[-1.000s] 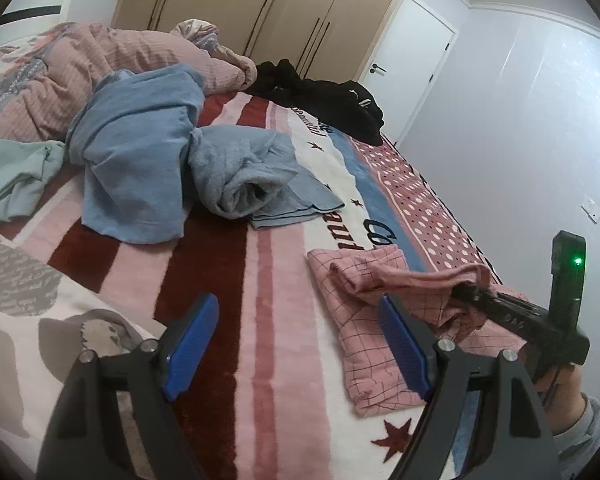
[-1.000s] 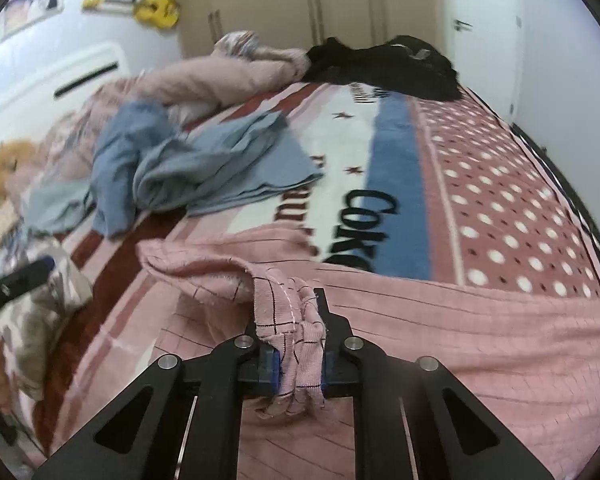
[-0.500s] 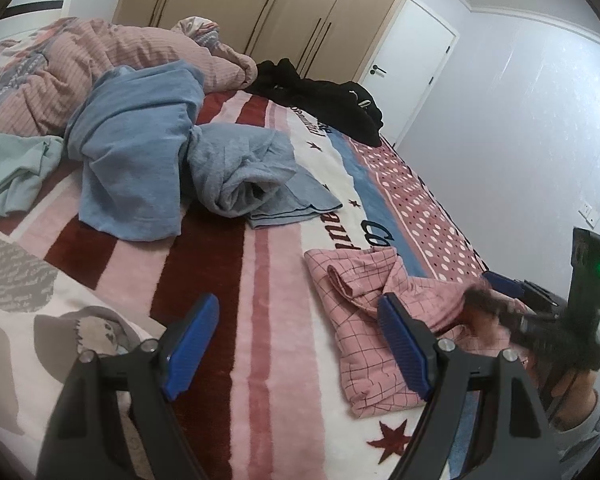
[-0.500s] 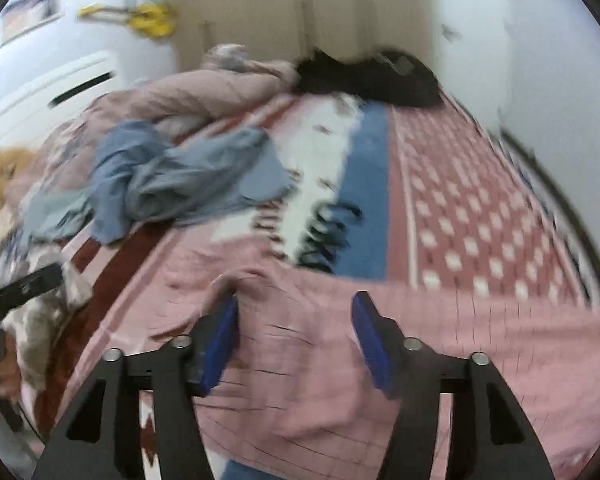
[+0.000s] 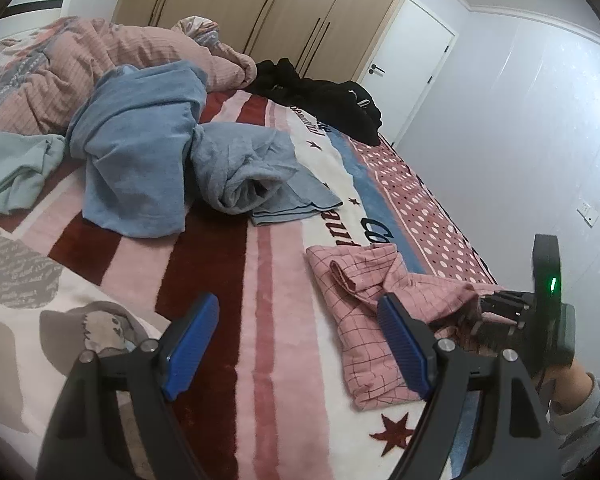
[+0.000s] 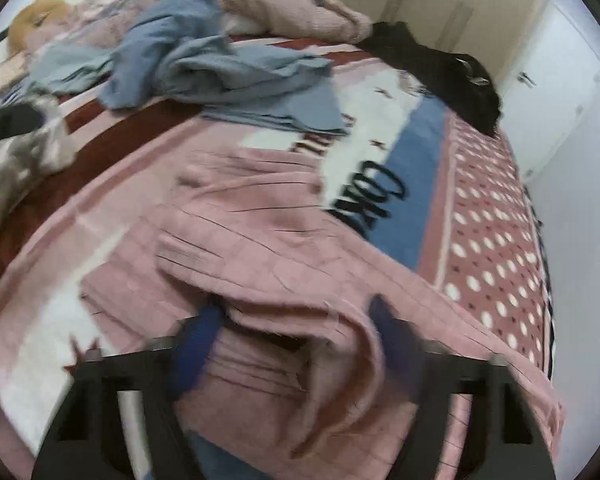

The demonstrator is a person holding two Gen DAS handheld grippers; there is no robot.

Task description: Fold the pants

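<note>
A bed (image 5: 284, 360) fills both views, covered by a blanket (image 5: 220, 264) with dark red, pink and white stripes, a blue band, black lettering and a dotted pink border. Behind it stands a wardrobe (image 5: 260, 4) with tan doors, and beside that a white door (image 5: 412, 68) in a pale wall.

At the far end of the bed lies a bunched pink quilt (image 5: 100, 60). In front of it sits a heap of blue clothes (image 5: 148, 152), a pale green garment (image 5: 12, 168) to its left, and black clothes (image 5: 332, 100) near the far corner.

The pink checked pants (image 5: 364, 312) lie partly folded on the near side of the bed, over the white and blue stripes, with one loose fold raised on top.

The left claw (image 5: 300, 348) hangs above the blanket with its blue pads (image 5: 192, 344) spread wide and nothing between them; the pants lie just past its right pad.

The right claw (image 6: 296, 344) is down at the near edge of the pants (image 6: 284, 248). Its jaws have just been closing, and a raised fold of the pink cloth stands between them. That view is blurred, so I cannot tell whether the pads (image 6: 198, 340) press on the cloth yet. From the left view, a sleeve (image 5: 580, 416) shows behind this claw.
</note>
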